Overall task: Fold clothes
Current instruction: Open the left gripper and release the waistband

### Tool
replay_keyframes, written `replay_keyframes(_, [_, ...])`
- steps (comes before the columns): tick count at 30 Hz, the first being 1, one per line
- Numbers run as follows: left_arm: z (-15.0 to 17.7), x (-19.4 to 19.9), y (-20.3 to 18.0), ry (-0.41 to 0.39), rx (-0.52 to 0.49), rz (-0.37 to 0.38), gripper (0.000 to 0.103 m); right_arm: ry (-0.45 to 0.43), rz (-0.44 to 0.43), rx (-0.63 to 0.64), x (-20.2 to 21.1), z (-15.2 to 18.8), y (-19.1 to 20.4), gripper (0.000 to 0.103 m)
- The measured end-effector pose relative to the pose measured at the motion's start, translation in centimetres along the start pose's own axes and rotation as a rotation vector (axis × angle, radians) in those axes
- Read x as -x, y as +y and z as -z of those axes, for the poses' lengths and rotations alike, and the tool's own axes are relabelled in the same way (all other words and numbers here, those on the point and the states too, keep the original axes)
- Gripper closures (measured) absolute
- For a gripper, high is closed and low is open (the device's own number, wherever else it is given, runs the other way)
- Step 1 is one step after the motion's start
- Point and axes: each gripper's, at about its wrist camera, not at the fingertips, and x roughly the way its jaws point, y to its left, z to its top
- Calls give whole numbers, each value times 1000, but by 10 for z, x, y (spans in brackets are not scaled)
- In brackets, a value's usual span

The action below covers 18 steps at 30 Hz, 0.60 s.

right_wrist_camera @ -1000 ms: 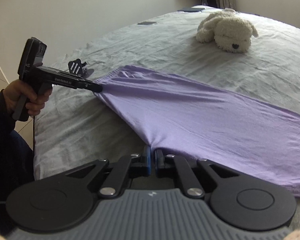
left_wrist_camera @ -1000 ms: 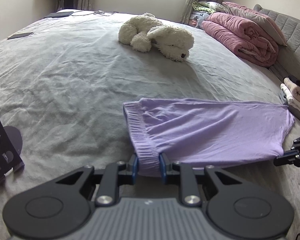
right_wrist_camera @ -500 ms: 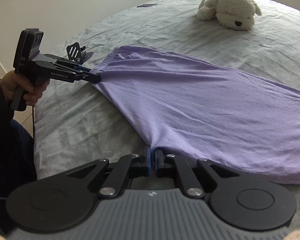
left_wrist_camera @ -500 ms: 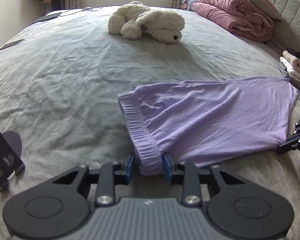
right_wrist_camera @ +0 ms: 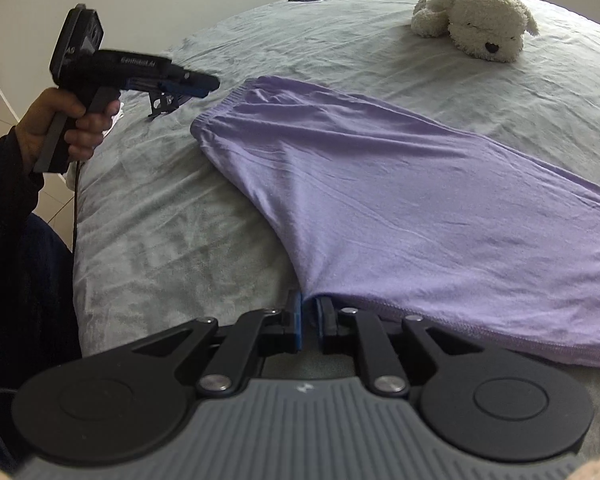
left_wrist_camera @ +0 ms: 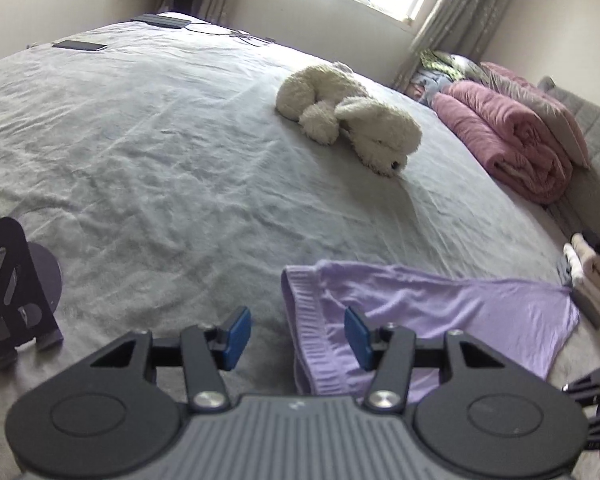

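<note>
Item: lilac trousers [right_wrist_camera: 400, 184], soft knit with a ribbed elastic waistband [left_wrist_camera: 312, 332]. Location: lying flat on the grey bed [left_wrist_camera: 148, 152], near its front edge, the waistband end toward the person's left and the leg fabric running off to the right.

Left hand-held gripper [left_wrist_camera: 296, 332]: jaws spread wide, blue pads [left_wrist_camera: 236, 334] well apart, holding nothing. The waistband lies on the bed between and below the pads; the right pad sits just over the cloth, though contact cannot be told. In the right wrist view this same tool [right_wrist_camera: 204, 82] is raised clear of the bed, just beside the waistband corner, gripped by a hand [right_wrist_camera: 66, 128] in a dark sleeve.

Right hand-held gripper [right_wrist_camera: 309, 312]: jaws nearly together, pinching the lower hem edge of the trousers, the cloth drawn up slightly into the narrow gap.

Other contents of the bed:
- White plush dog [left_wrist_camera: 352, 120], lying on its side, well apart from the trousers.
- Dark phone stand [left_wrist_camera: 14, 288], upright near the left front edge.
- Rolled pink quilt [left_wrist_camera: 512, 144] at the right, against the grey headboard.
- Small stack of folded clothes [left_wrist_camera: 588, 268], just beyond the far end of the trousers.
- Flat dark devices [left_wrist_camera: 80, 45] at the far side.
</note>
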Motion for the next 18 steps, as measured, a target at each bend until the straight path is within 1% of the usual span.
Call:
replay_keyframes(4, [-7,-11,-21,-36,-59,-41,52,-15,-27,13,11,-1,3,89])
replay_keyframes(6, [-10,-16,-32,-53,-89,-61,52,-41,-35,26,20,-1,5,89])
replay_keyframes(8, [-13,-23,-46,-70,-119,-61,52,-80,-23,23,26,-3,3,89])
replay_keyframes(11, [-17,-38,-68,-70,-152,-34,52,-155,32,-38,32,-7,-10,89])
replay_keyframes(13, [-17,-49,-82,-52,-174,-17,52,-184,88,-82,32,-10,-20,89])
replay_keyframes(16, [-13,-65,-98,-12,-231,-17,52,-193,162,-129,27,-11,-32,89])
replay_keyframes(18, [-10,-74,-103,12,-260,-19,52,-191,194,-144,23,-11,-37,89])
